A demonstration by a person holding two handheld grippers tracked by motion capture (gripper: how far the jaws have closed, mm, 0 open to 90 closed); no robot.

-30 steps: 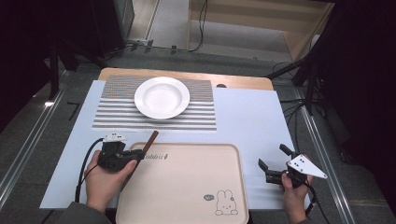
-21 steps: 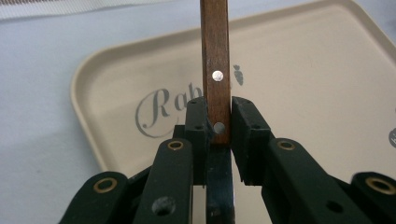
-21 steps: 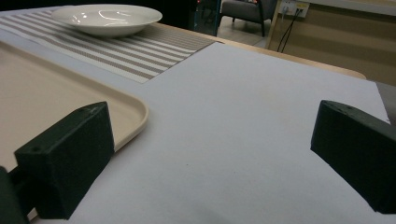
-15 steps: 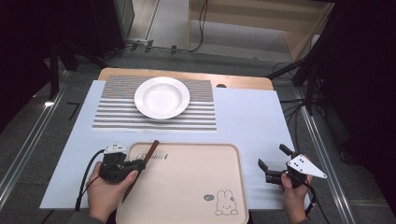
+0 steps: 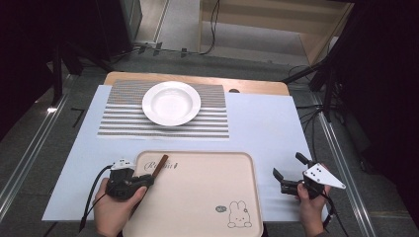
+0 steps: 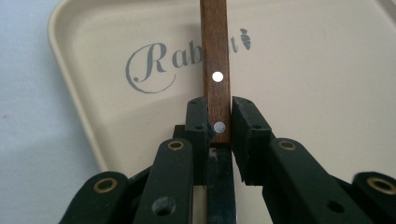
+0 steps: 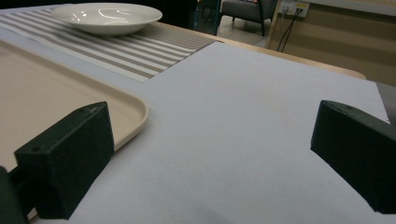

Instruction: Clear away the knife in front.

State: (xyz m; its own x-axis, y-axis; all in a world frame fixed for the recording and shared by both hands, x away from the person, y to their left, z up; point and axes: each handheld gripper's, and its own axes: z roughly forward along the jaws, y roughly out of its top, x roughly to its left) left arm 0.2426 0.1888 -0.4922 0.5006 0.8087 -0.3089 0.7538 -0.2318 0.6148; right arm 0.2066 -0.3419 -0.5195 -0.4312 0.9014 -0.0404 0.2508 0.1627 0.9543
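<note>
Left tool point(image 6: 218, 119) clamped on wooden knife handle point(image 6: 215, 65) near its blade end, held low over beige tray point(image 5: 197, 197) corner for level set-down; right tool point(image 5: 292, 173) parked wide open, empty, beside tray on table point(image 5: 267, 128).

From my remote seat, the high view looked forward and down from above the near edge of the bench point(image 5: 276, 123), far enough back to take in the whole tray point(image 5: 207, 197), the plate point(image 5: 171, 102) and the floor beyond. The left gripper view sat very close, looking steeply down along its own fingers point(image 6: 198, 121) onto the tray's lettered corner, which the high view also showed. The right gripper view rode low and near level over the bench, facing the plate, and shared the tray's edge with the other two.
</note>
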